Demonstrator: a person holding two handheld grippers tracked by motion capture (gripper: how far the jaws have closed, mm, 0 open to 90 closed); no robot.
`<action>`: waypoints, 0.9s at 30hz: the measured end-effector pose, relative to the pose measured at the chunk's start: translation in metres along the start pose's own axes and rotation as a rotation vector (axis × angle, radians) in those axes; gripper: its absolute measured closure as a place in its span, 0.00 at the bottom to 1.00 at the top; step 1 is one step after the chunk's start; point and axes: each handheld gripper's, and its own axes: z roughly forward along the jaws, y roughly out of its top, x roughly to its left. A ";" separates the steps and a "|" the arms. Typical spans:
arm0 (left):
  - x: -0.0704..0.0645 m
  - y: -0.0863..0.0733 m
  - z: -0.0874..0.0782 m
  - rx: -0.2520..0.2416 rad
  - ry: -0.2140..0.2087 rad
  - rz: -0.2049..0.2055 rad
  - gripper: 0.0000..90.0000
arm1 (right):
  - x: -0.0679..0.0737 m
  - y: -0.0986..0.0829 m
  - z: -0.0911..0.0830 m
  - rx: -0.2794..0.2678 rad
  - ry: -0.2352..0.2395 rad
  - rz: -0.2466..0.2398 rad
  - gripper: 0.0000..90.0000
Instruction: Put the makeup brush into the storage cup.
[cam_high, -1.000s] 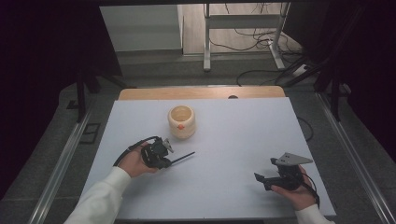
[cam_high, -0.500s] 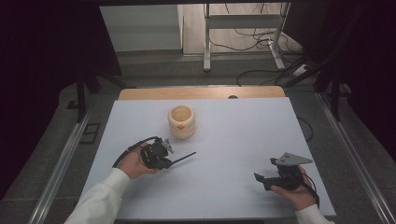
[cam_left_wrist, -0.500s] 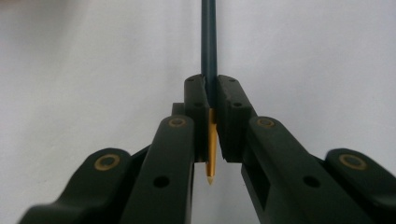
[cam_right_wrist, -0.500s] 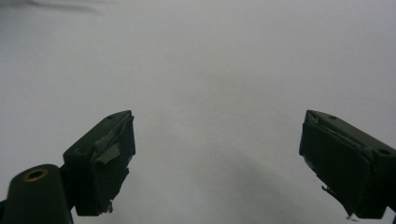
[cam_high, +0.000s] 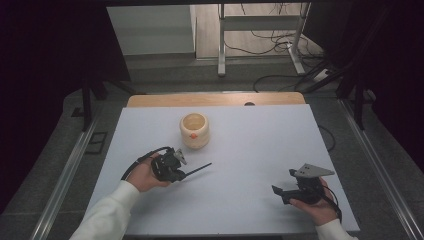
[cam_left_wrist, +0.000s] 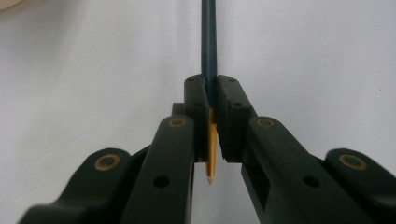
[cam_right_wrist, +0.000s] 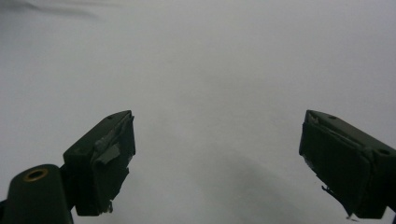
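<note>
**Left gripper clamps a dark pencil above the table, right gripper waits open**

The left gripper (cam_high: 176, 168) sits at the near left part of the white table (cam_high: 250, 140), held in the person's left hand (cam_high: 145, 175). Its jaws are closed tight on a dark pencil (cam_high: 198, 169), which sticks out to the right and slightly away from the person, low over the table surface. In the left gripper view the left gripper (cam_left_wrist: 211, 100) pinches the pencil (cam_left_wrist: 208, 42) near its sharpened end: the dark blue-green shaft runs straight up and away between the jaws, while the bare wooden cone and tip point back toward the camera, just past the jaw pads.

A round, pale wooden cup (cam_high: 194, 130) with a small orange spot on its near side stands upright on the table beyond the left gripper, well apart from the pencil's far end.

The right gripper (cam_high: 282, 192) is at the near right part of the table, held in the person's right hand (cam_high: 317, 202), with its grey three-cornered plate on top. In the right gripper view the right gripper (cam_right_wrist: 217, 158) has its jaws spread wide, with bare white table between them and nothing held
</note>
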 end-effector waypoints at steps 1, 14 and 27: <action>0.000 0.000 0.000 -0.001 0.001 0.001 0.94 | 0.000 0.000 0.000 -0.001 0.000 0.000 0.13; -0.004 0.004 -0.001 -0.003 -0.005 0.010 0.94 | 0.001 0.001 -0.001 -0.007 -0.001 -0.002 0.13; -0.010 0.011 0.001 -0.008 -0.014 0.028 0.94 | 0.001 0.001 0.000 -0.011 -0.001 -0.007 0.13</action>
